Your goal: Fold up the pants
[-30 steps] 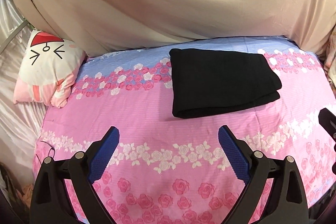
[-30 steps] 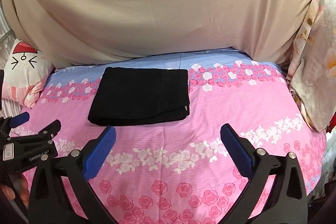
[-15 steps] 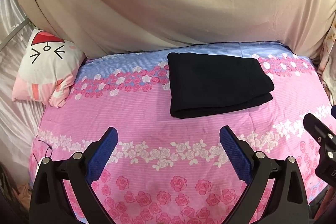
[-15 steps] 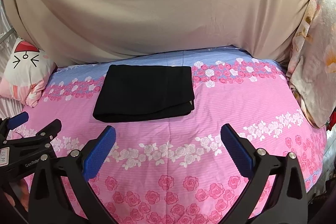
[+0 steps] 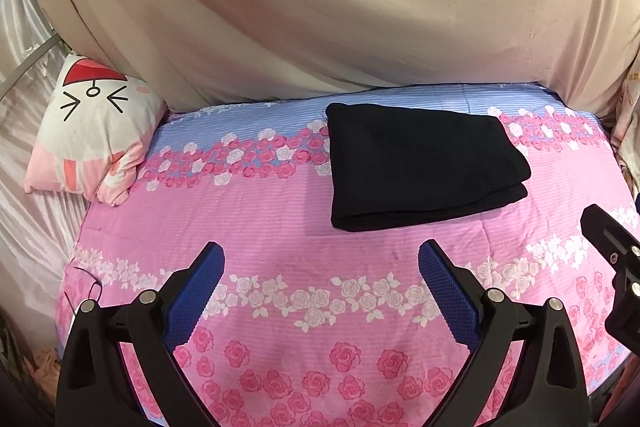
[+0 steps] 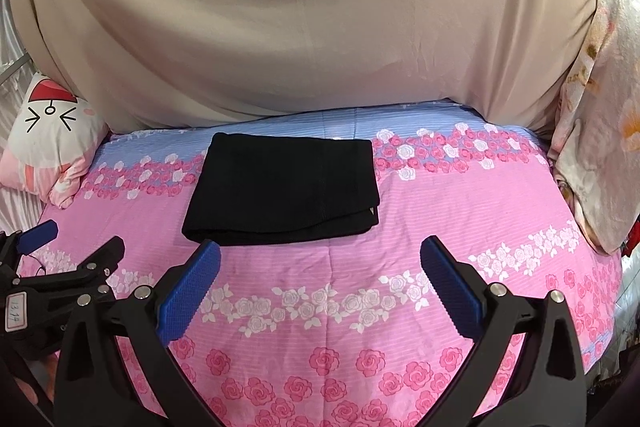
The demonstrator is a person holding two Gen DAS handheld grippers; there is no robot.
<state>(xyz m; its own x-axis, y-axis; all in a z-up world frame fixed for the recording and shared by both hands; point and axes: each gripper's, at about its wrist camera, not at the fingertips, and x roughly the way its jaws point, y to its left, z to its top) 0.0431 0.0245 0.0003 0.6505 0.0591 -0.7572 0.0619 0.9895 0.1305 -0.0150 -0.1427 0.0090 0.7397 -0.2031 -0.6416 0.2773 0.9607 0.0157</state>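
Pants (image 5: 420,163) lie folded into a compact black rectangle on the far half of the bedsheet (image 5: 280,227), layered edges stacked at the right end, nothing touching them. Across the last second both views draw back and slightly up: the bundle sits farther from the jaws, and more of the pink floral bedsheet shows in front of it. The left gripper (image 5: 320,291) is released, jaws spread wide and empty, well short of the cloth. The right gripper (image 6: 320,287) is likewise released and empty, its left pad just short of the bundle's near edge in the right wrist view. The cat pillow (image 5: 92,131) rests at the left edge, apart from the pants. Judgement: the fold is complete; the withdrawal indicates the task is finished.
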